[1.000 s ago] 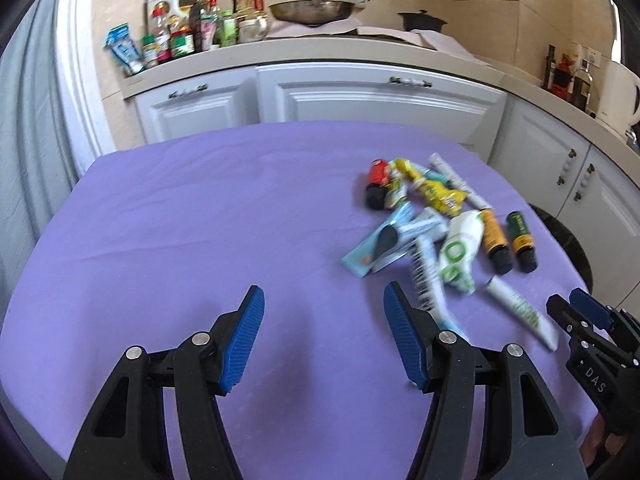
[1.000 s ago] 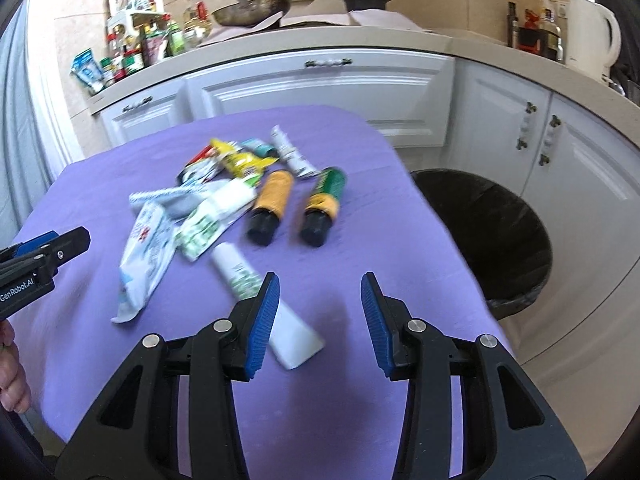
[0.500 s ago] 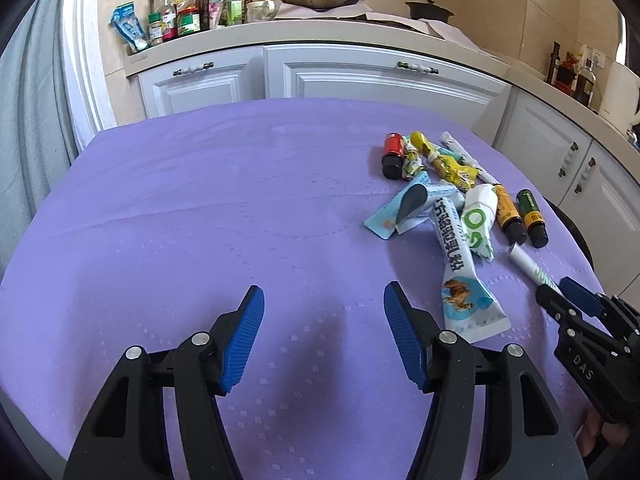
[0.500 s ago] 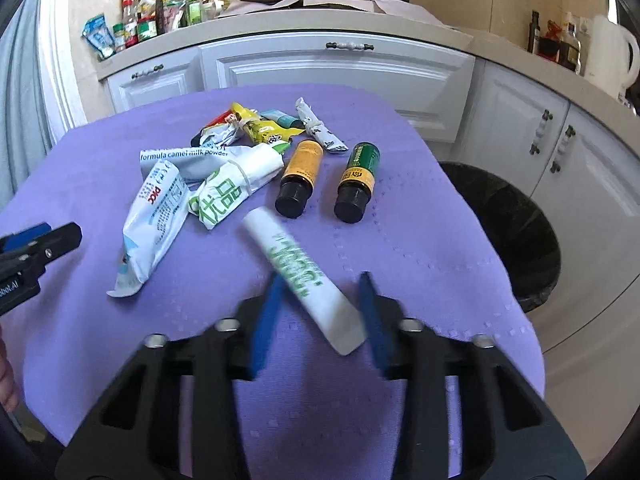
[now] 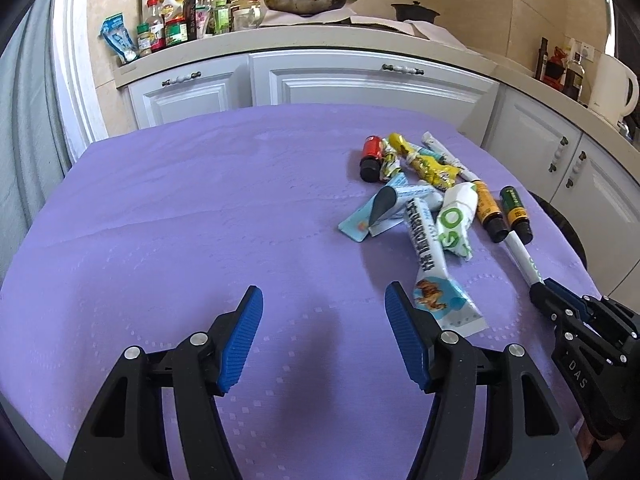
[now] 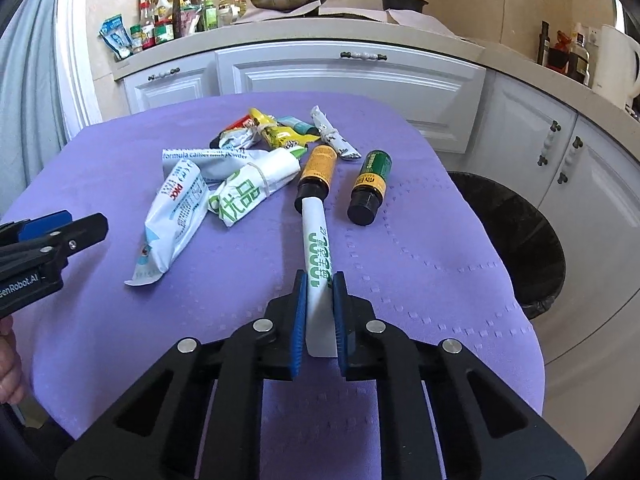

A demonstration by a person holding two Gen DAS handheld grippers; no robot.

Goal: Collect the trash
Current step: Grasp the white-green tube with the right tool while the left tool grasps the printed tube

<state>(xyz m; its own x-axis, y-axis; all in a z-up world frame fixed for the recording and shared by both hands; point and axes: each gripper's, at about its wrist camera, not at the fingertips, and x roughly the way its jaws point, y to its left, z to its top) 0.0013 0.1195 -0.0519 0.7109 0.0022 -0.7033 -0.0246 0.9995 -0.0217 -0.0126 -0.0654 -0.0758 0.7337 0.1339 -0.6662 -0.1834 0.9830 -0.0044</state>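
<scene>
A heap of trash lies on the purple tablecloth (image 5: 200, 220): wrappers, tubes and small bottles. My right gripper (image 6: 319, 280) is shut on a white tube with green print (image 6: 314, 236), which points away towards an orange-labelled bottle (image 6: 316, 172). The tube (image 5: 524, 258) and the right gripper (image 5: 544, 292) also show at the right of the left wrist view. My left gripper (image 5: 323, 304) is open and empty above bare cloth, left of a long blue-and-white wrapper (image 5: 432, 264). A green-labelled bottle (image 6: 370, 184) lies right of the tube.
A black-lined trash bin (image 6: 520, 236) stands on the floor right of the table. White cabinets (image 5: 360, 80) and a counter with jars, a pan and a kettle (image 5: 612, 80) run behind. The table's right edge (image 6: 520, 308) is close to the right gripper.
My right gripper has closed on the white tube, which now points straight ahead between the jaws. The left gripper has stayed open while its view shifted over the table.
</scene>
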